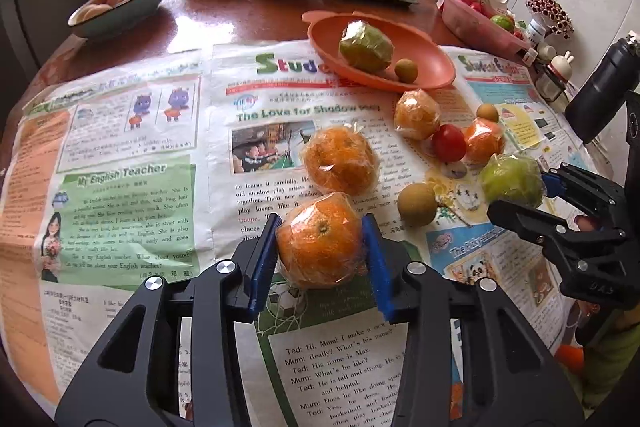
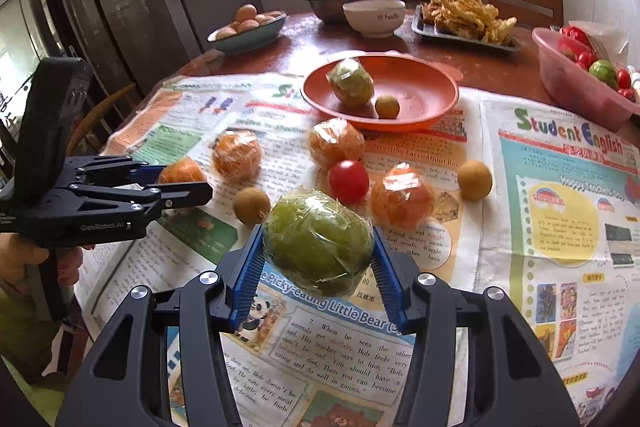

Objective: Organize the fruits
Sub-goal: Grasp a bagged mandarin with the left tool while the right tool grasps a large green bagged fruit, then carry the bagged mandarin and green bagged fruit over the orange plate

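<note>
The left tongs (image 1: 322,251) are clenched on a wrapped orange (image 1: 320,239) on the bench (image 1: 240,15); the right tongs (image 2: 318,251) grasp a wrapped green fruit (image 2: 318,239) between their pads.

My right gripper (image 2: 318,259) clamps a plastic-wrapped green fruit (image 2: 318,241) between its blue pads (image 2: 248,269), over the newspaper (image 2: 540,207). Beyond it sits an orange bowl (image 2: 420,83). My left gripper (image 2: 188,183) reaches around a wrapped orange (image 2: 180,171).

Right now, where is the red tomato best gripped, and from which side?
Probably across its middle, from above. The tomato is round and smooth; one orange crowds its far side, another its right, so the fingers fit best at its near left and far right, where newspaper shows.
</note>
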Demonstrator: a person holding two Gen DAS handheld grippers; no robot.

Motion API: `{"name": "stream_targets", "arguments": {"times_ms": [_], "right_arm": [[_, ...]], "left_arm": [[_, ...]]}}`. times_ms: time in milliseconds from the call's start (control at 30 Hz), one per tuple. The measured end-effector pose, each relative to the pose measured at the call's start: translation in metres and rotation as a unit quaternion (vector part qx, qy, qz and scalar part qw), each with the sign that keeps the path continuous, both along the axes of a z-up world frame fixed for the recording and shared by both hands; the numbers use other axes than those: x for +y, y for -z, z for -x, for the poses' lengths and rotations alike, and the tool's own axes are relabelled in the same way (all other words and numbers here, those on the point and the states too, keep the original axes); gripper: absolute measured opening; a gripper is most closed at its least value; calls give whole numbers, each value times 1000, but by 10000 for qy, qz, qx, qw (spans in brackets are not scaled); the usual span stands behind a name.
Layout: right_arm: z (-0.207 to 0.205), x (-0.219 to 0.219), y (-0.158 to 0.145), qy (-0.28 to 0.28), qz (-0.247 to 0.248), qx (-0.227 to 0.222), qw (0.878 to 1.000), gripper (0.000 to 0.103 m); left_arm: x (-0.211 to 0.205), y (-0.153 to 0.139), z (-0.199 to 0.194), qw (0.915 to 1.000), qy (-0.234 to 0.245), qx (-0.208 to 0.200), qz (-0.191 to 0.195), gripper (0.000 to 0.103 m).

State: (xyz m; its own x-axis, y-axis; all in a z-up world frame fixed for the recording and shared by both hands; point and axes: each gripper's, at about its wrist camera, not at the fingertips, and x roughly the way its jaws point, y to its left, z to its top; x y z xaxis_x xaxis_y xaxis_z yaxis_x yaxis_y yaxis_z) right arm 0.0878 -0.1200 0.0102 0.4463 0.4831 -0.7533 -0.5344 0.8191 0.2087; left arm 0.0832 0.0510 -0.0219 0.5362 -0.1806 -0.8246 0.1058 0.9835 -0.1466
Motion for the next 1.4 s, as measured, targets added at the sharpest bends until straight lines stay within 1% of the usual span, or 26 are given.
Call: {"name": "stream_targets", "arguments": {"times_ms": [267,633,1033,1400], "right_arm": [[-6,-11,-18,65,-95,-202,9997,50],[-18,-24,-28,113,-137,-306,9994,50],[-44,-35,-35,171,-110,-409,9990,50],[-69,-41,-36,196,-40,-453,9988,50]], "left_arm": [[-1,-23,-4,9998,47,-177,34,33],[-14,-35,-20,9996,155,-242,36,33],[-31,-40,-56,9995,259,-206,19,33],[-49,-40,-98,9990,413,-166,-66,33]]}}
